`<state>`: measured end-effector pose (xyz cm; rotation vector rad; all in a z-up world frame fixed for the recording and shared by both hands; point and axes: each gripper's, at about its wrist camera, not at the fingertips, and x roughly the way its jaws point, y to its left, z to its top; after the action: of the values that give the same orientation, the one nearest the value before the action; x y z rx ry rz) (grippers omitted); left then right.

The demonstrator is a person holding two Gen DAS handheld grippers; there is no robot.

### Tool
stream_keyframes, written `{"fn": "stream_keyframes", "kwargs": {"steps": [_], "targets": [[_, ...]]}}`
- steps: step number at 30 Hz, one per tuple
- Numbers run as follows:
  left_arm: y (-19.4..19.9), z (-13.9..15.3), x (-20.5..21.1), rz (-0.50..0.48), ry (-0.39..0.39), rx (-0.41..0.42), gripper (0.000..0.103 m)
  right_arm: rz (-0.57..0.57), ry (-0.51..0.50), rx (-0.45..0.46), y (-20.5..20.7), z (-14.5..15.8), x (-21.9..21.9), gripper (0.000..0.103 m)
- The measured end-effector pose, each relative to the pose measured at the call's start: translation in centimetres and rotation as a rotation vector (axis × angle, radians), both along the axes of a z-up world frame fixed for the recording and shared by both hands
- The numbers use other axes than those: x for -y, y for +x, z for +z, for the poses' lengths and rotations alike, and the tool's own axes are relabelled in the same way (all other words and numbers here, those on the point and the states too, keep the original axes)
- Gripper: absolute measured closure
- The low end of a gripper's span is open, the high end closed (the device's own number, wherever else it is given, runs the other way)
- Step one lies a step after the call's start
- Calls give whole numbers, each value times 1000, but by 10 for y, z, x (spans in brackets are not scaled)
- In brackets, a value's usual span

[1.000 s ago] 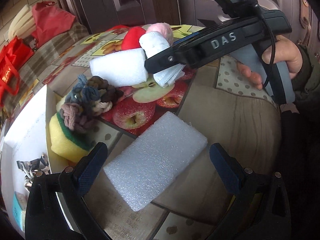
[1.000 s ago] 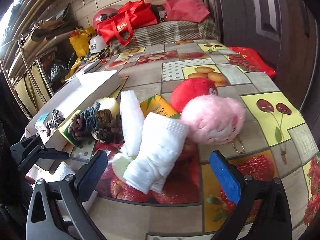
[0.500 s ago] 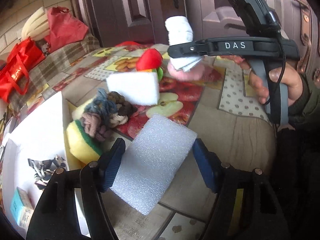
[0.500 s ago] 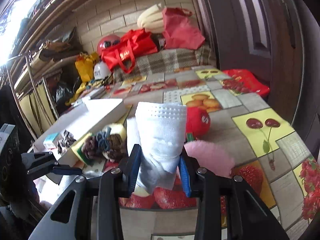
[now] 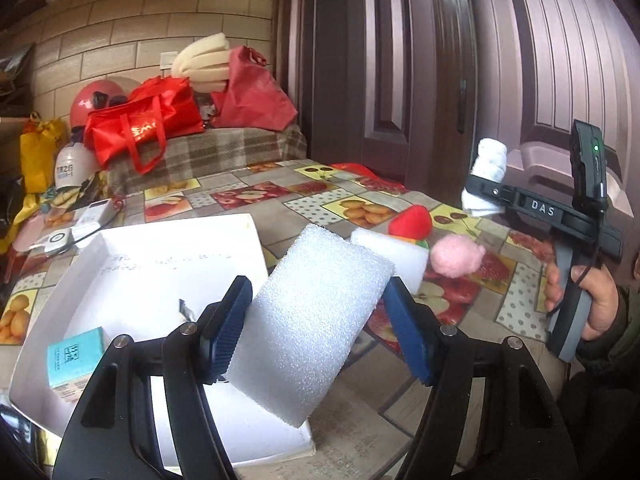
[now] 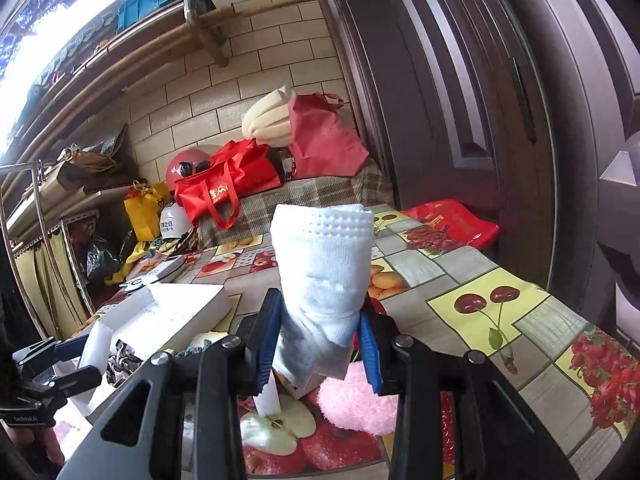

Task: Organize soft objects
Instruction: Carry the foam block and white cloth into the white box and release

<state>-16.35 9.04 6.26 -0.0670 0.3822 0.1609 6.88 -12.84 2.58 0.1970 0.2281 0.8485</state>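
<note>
My left gripper point(image 5: 316, 328) is shut on a white foam block point(image 5: 316, 320) and holds it raised over the near edge of the white open box point(image 5: 132, 272). My right gripper point(image 6: 320, 344) is shut on a rolled white towel point(image 6: 324, 264), held upright well above the table; it also shows in the left wrist view point(image 5: 486, 176). On the table lie a pink plush ball point(image 5: 458, 256), a red plush point(image 5: 412, 220) and a second white foam block point(image 5: 400, 252). The box also shows in the right wrist view point(image 6: 176, 308).
The box holds a teal carton point(image 5: 74, 360). A fruit-print cloth covers the table point(image 6: 492, 308). Red bags point(image 5: 144, 124), a red helmet and a plaid bench stand behind it. A dark door point(image 5: 400, 60) is at the right. A red packet point(image 6: 452, 220) lies at the far table corner.
Both grippers rose from the table. The left one closed on the foam block and lifted it toward the box. The right one lifted the towel higher.
</note>
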Motion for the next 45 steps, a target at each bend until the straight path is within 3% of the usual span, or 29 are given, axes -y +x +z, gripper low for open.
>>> {"fn": "stream_keyframes", "kwargs": {"steps": [3,6,18,26,38,45], "targets": [[-5,-1,-8,58,8,22,34,2,-2,5,-3,-1,-3,67],[-7,-4,-7,134,107,19,34,11,-10,17,-5,-1,-7,67],[-18,-5,-32,210,79,46,34,104,-78,106,-35,4,-52,67],[-28,-6,-54,319,87,65,34,156,-123,154,-51,6,-74,67],[-46,-9,-102,478,22,89,34,266,-193,169,-72,4,-114,67],[-43,-10,-105,512,16,90,34,348,-220,164,-85,3,-143,67]]}}
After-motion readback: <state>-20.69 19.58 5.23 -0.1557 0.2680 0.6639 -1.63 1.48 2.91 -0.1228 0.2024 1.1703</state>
